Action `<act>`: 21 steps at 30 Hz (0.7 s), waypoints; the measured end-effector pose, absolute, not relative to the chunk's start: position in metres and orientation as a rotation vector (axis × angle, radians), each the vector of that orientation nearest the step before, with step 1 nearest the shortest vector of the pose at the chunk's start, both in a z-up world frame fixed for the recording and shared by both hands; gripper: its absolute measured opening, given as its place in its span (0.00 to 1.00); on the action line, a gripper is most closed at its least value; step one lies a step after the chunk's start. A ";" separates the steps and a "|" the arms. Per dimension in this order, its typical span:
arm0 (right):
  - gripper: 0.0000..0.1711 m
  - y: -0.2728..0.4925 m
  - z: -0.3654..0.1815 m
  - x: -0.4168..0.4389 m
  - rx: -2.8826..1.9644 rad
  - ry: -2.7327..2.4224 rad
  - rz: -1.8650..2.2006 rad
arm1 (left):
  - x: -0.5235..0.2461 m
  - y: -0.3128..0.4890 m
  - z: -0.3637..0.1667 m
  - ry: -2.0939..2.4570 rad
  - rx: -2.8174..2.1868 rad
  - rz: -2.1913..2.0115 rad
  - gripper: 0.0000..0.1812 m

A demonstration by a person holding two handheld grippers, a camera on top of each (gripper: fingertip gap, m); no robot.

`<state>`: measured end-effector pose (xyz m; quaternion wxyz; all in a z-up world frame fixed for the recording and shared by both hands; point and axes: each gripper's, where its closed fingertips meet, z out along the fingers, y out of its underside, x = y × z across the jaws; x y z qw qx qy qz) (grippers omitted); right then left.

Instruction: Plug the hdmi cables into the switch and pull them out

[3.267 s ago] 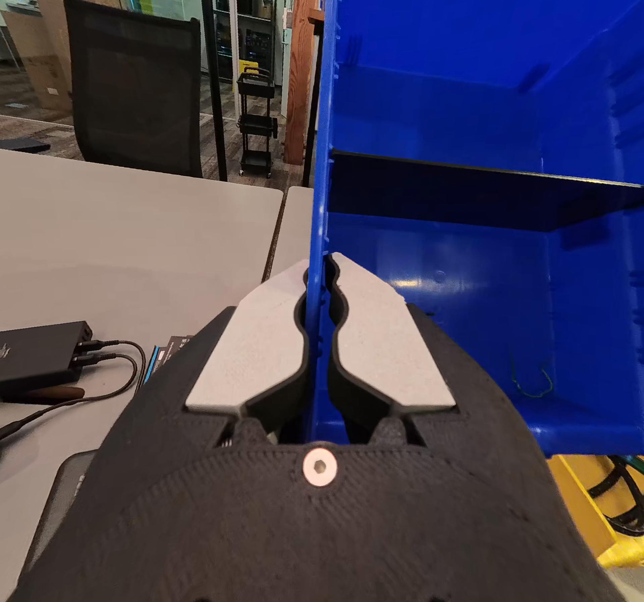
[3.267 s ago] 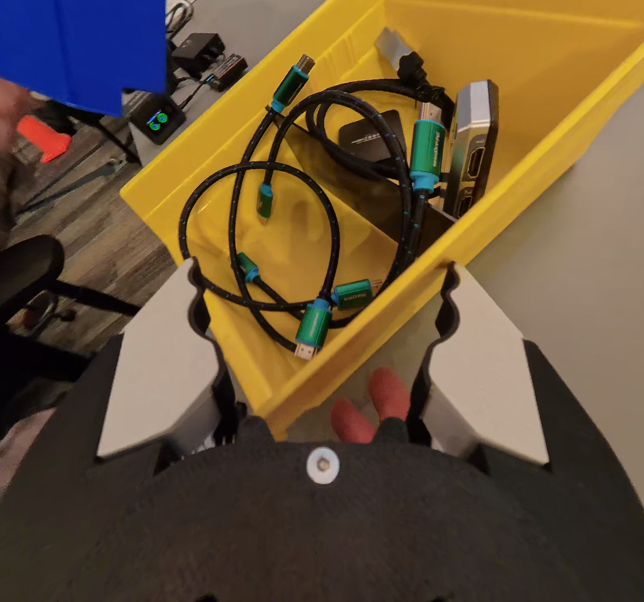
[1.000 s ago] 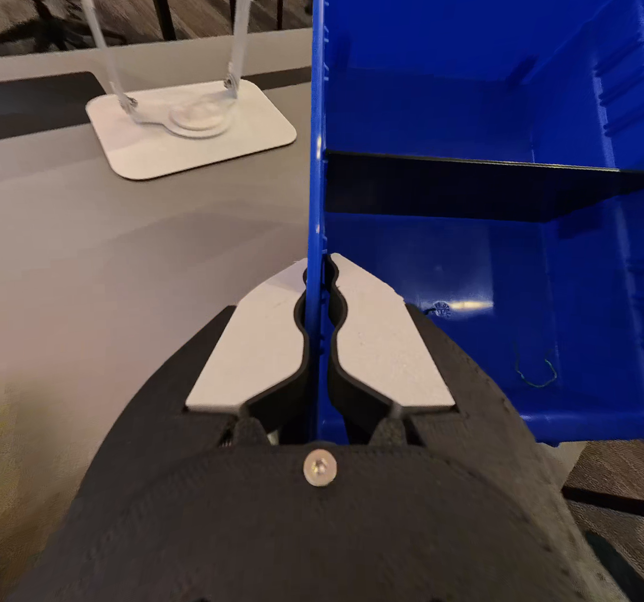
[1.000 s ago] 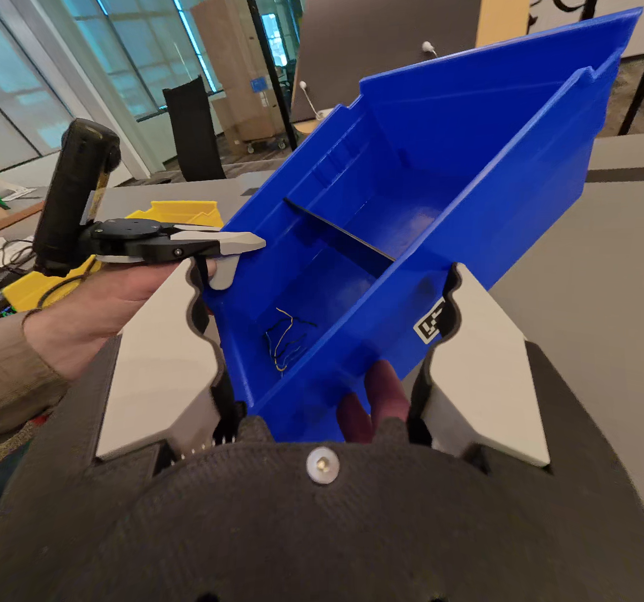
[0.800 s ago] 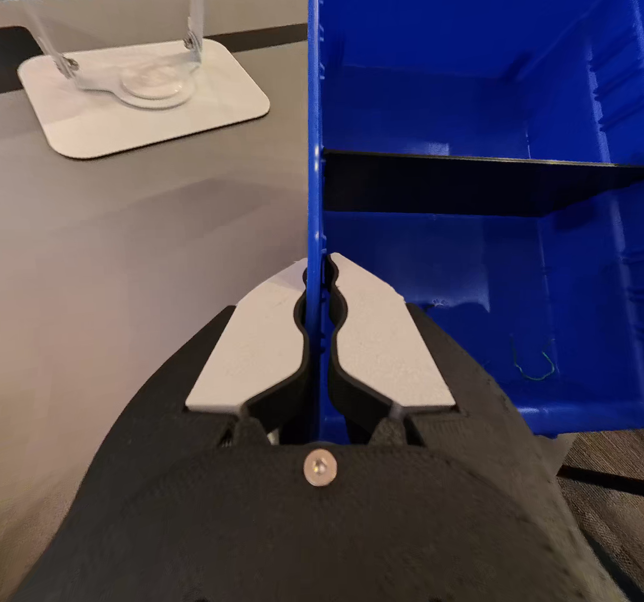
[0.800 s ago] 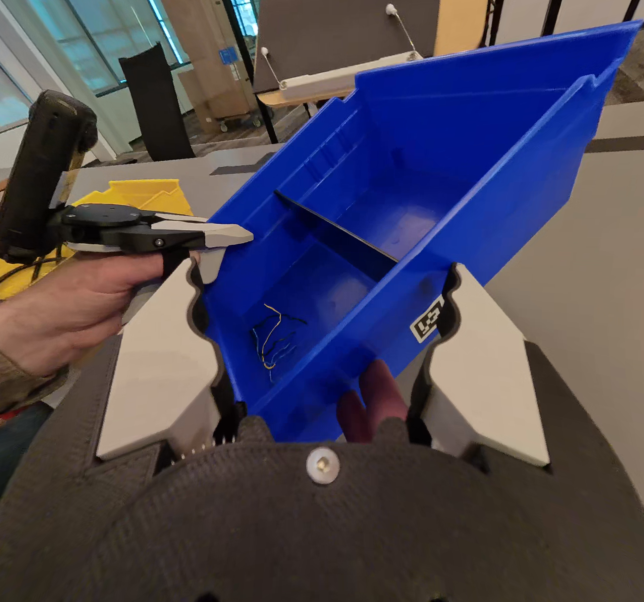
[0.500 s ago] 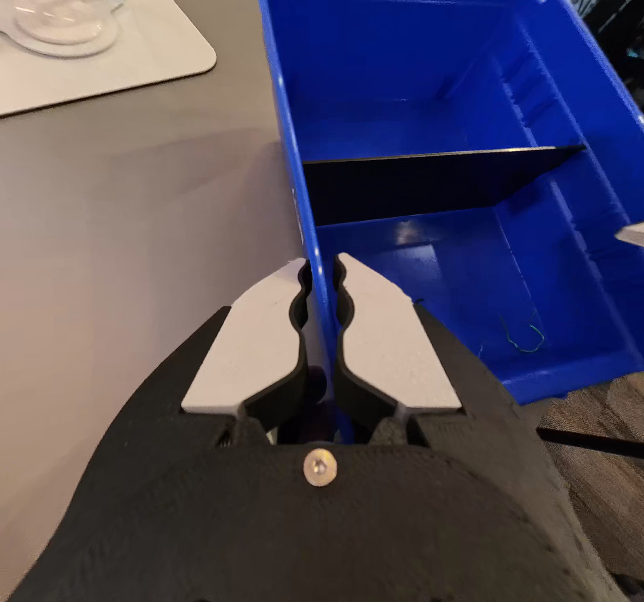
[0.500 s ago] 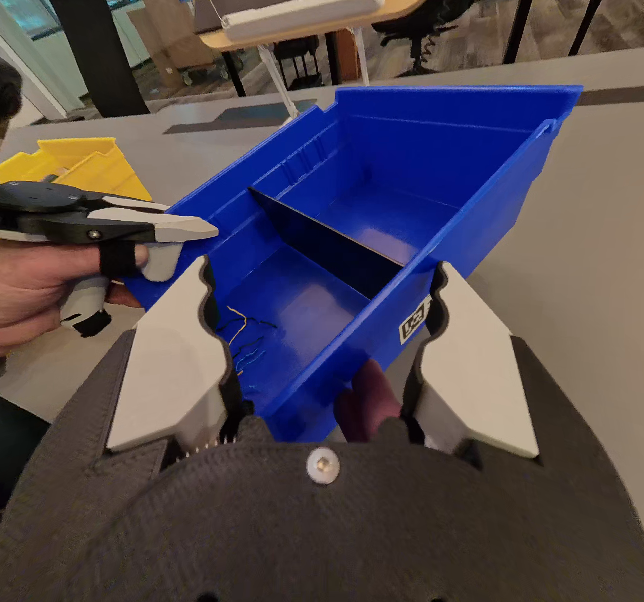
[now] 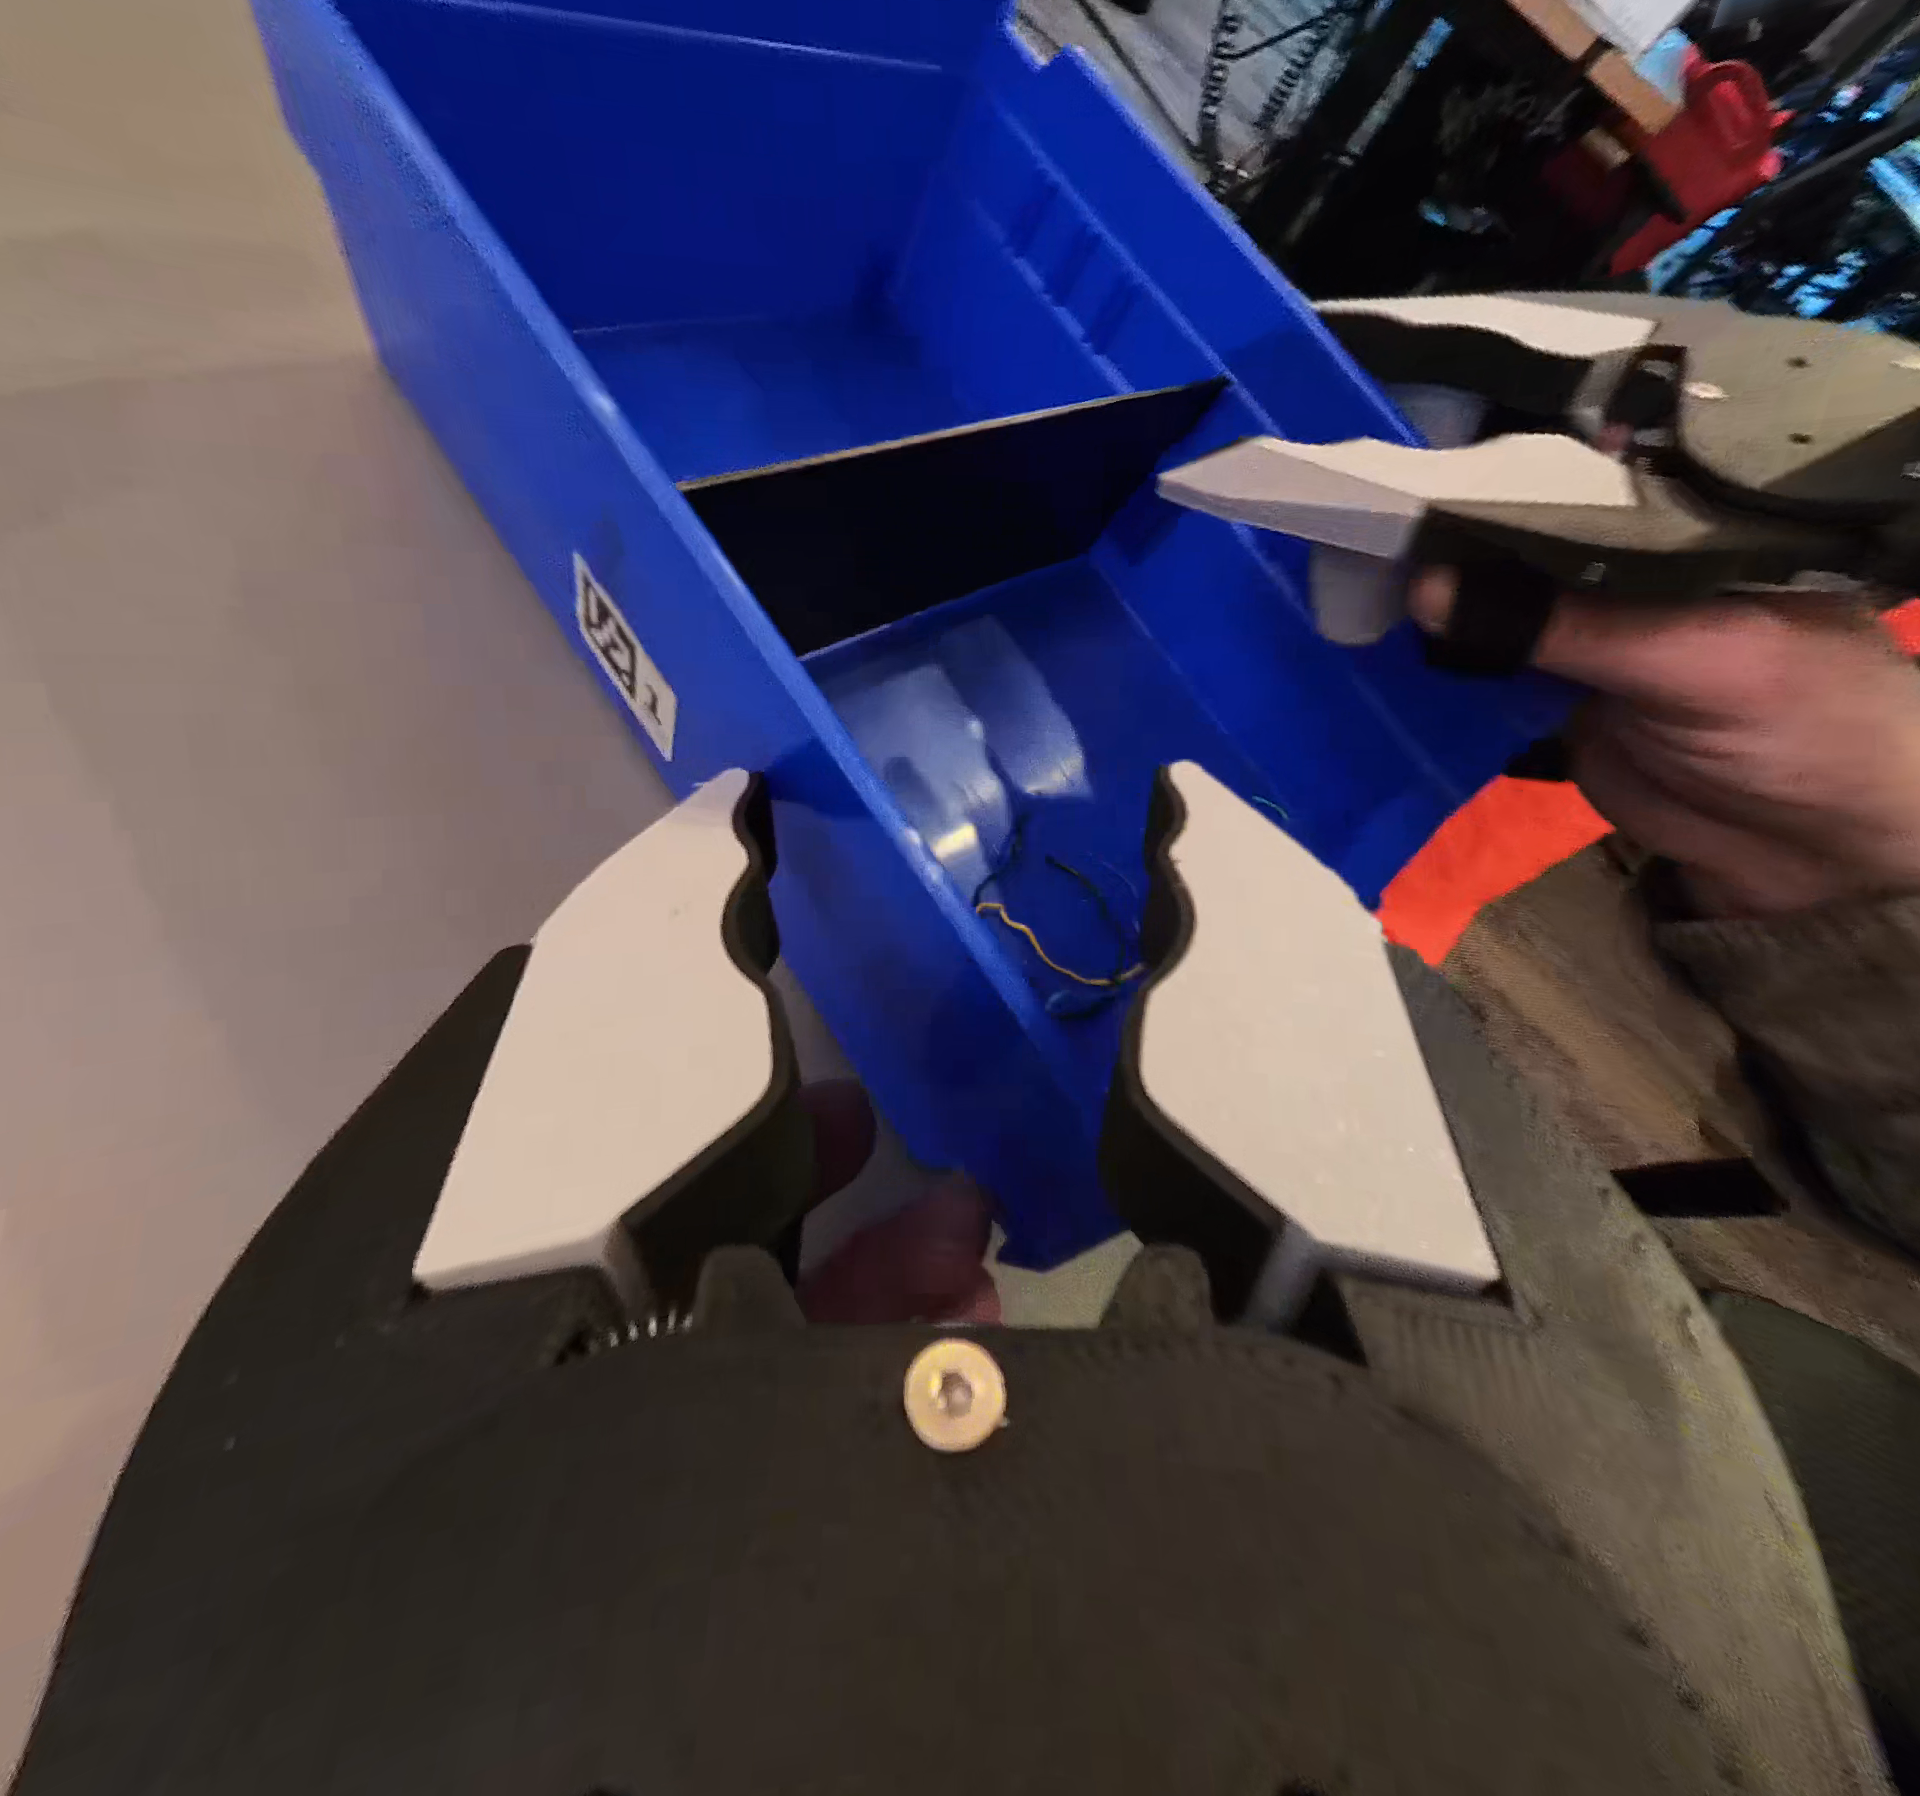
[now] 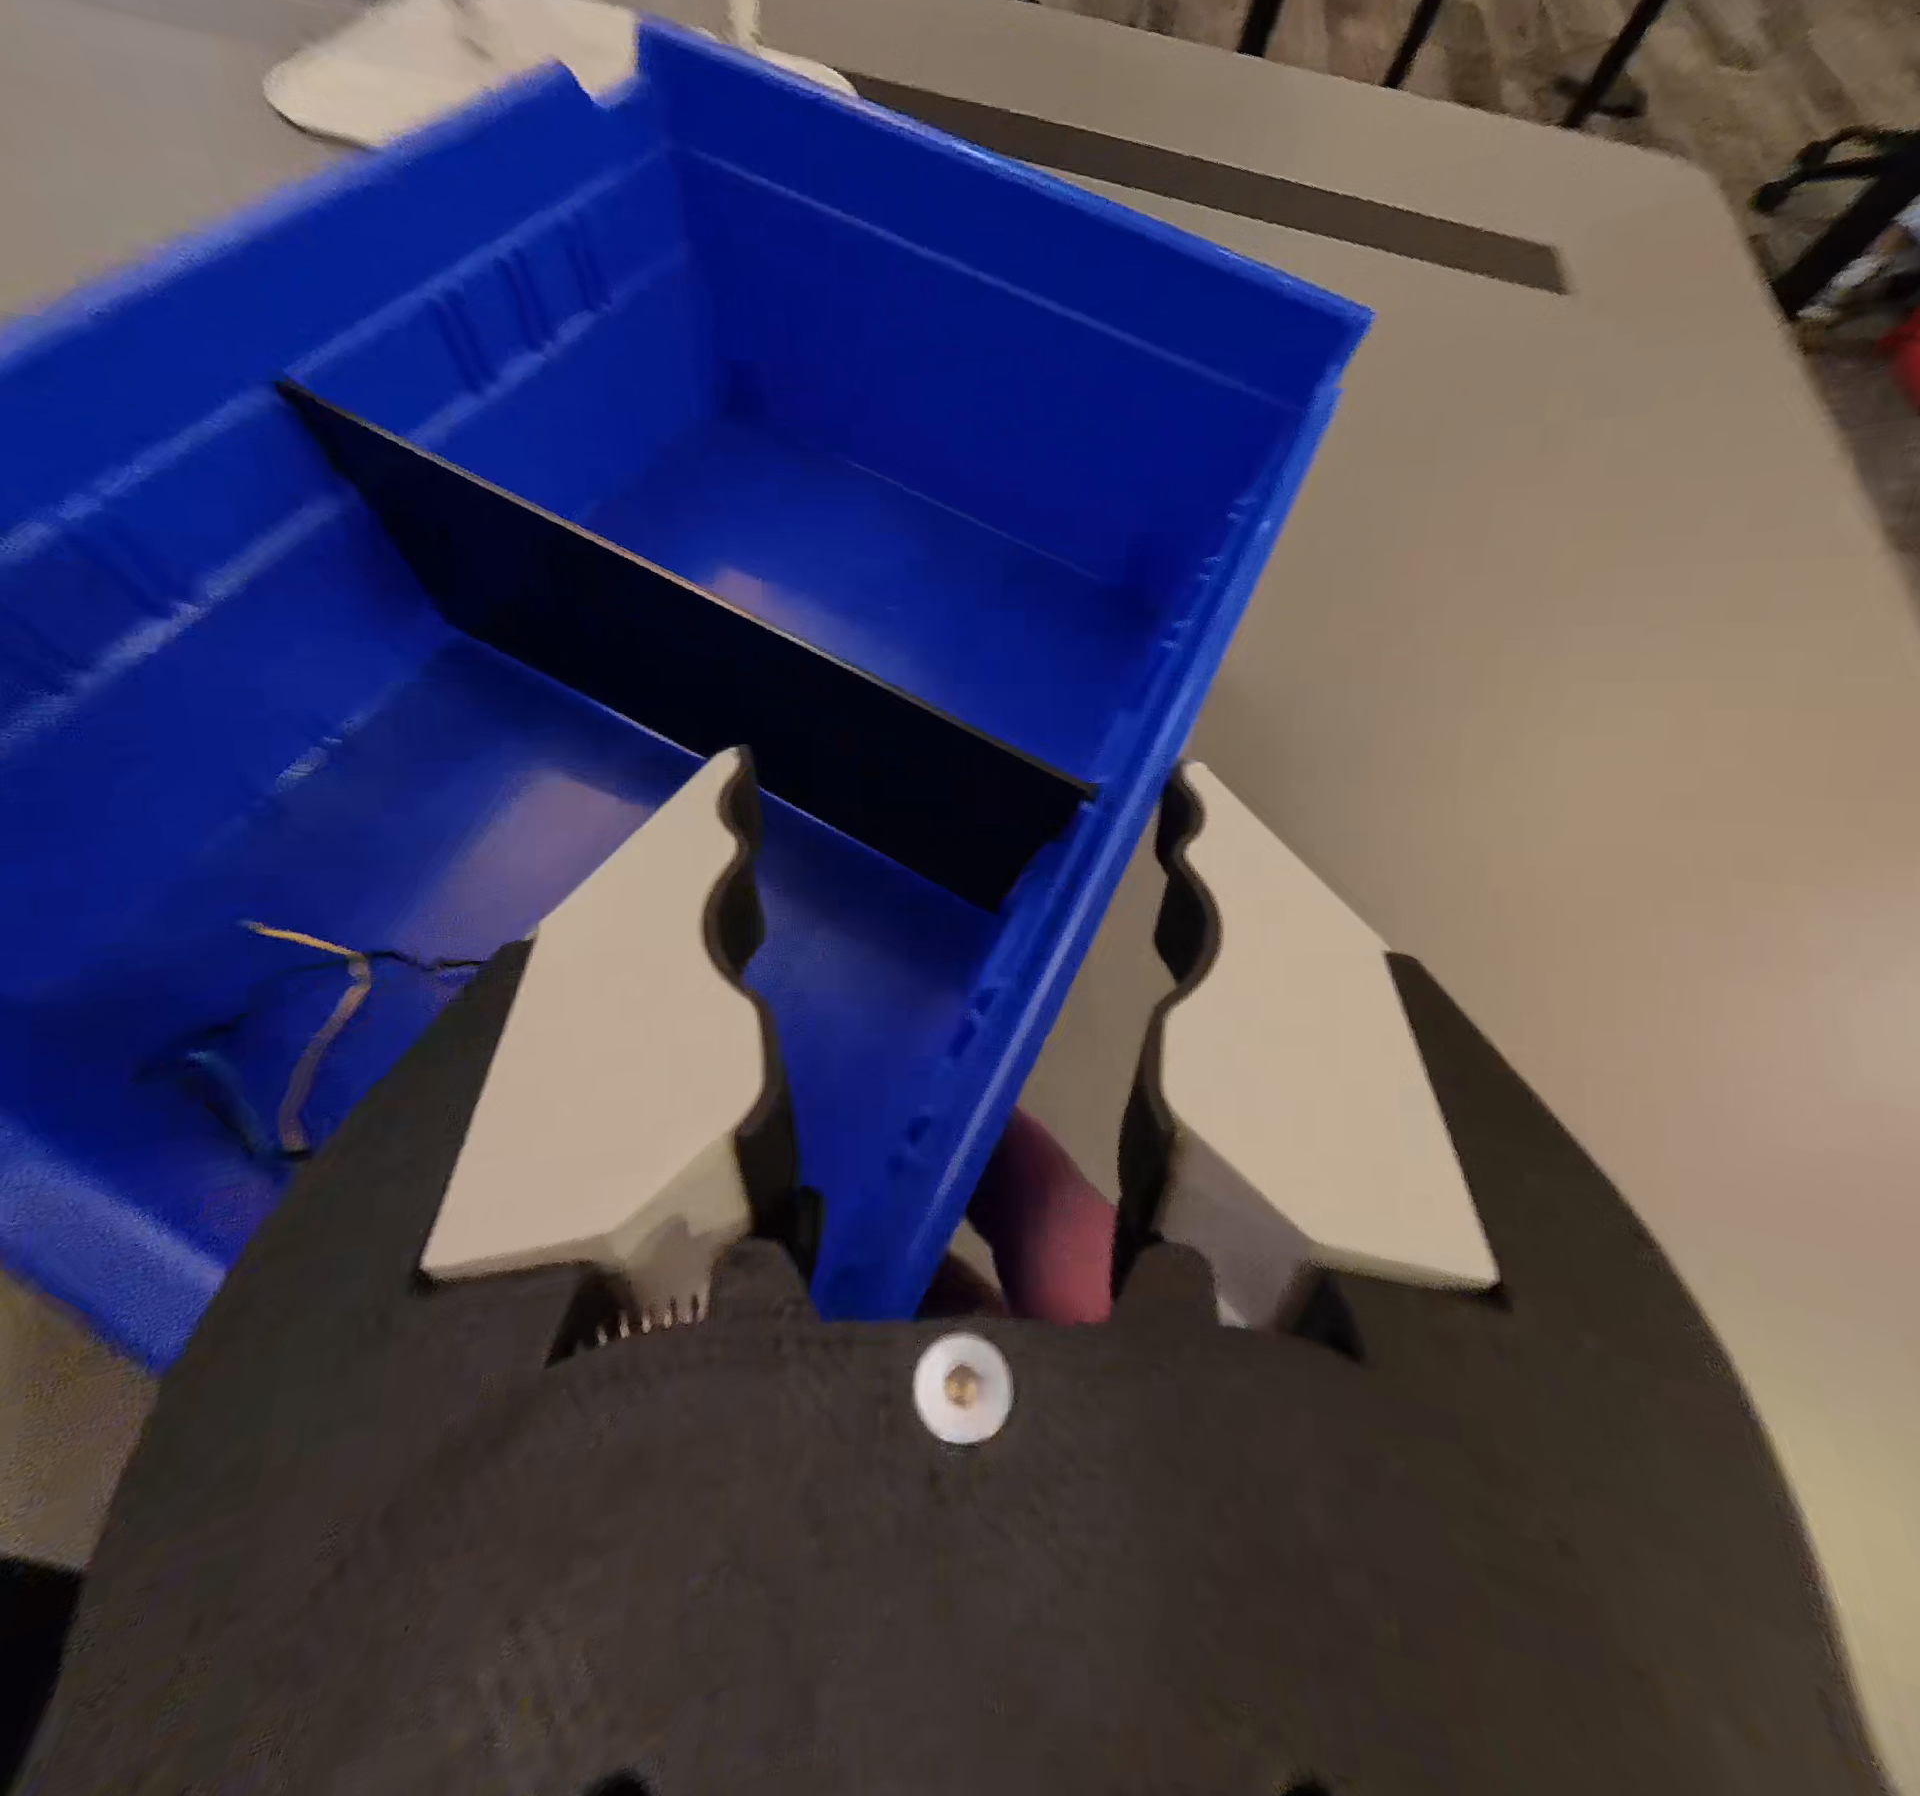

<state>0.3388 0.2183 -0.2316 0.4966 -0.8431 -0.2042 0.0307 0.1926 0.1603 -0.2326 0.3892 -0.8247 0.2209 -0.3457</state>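
Left tongs (image 9: 961,925) stand spread astride the blue bin's (image 9: 499,271) near corner; right tongs (image 10: 961,915) stand spread astride its side wall. Neither pinches. The bin rests on the grey surface (image 10: 1558,603). No HDMI cables or switch in view. Judged light, rigid, slick; best gripped at the rim.

The bin (image 10: 1226,666) is bright blue with a black divider (image 10: 727,645); thin yellow and blue wires (image 9: 1060,925) lie inside; the desk (image 10: 1558,603) is grey.
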 end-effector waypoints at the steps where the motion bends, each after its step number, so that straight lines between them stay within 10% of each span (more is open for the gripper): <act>1: 0.39 0.220 -0.233 0.348 -2.044 -0.520 0.009 | 0.198 0.158 -0.232 0.579 -2.093 -0.903 0.38; 21: 0.19 0.243 -0.236 0.425 -2.130 -0.713 -0.208 | 0.009 0.153 -0.116 0.497 -1.874 -0.478 0.30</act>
